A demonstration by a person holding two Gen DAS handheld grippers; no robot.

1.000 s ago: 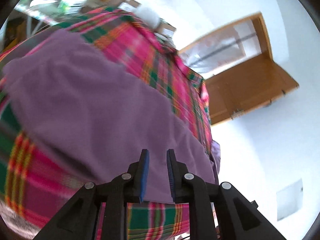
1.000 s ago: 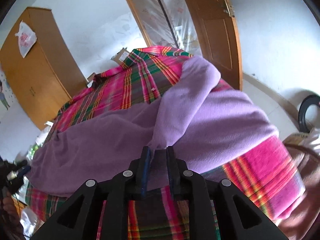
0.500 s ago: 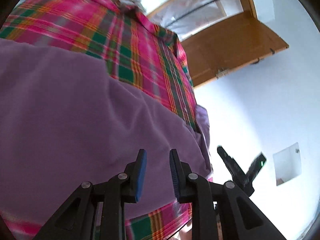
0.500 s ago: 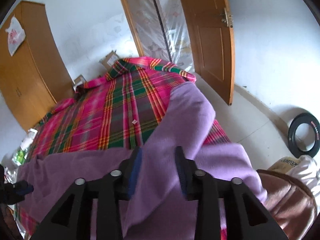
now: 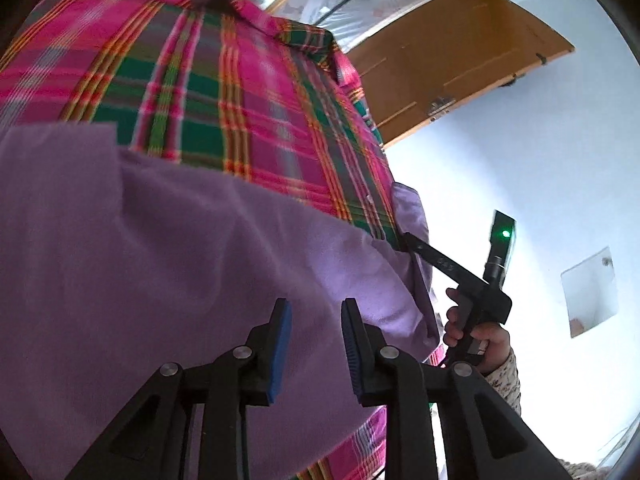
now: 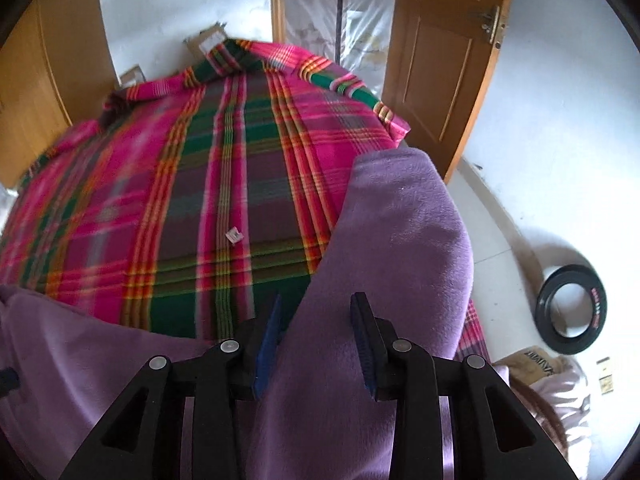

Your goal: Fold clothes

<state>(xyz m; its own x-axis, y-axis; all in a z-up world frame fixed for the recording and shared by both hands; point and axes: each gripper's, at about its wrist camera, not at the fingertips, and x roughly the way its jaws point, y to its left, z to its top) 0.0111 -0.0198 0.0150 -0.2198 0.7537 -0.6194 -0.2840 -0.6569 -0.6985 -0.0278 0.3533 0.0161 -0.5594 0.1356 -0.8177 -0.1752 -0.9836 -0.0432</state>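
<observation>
Purple garment (image 6: 400, 240) cut off at bottom edge; plaid blanket (image 6: 200, 184) motion-blurred.

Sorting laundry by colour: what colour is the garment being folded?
Plain purple garment; right wrist view shows it best.

Open plaid bedspread (image 6: 192, 184) beyond the purple garment (image 6: 400, 240); door (image 6: 444, 60) rightward.

left tool (image 5: 316, 322) fingers parted, right tool (image 6: 316, 320) fingers parted, hand (image 5: 476, 330) gripping right tool's handle
</observation>
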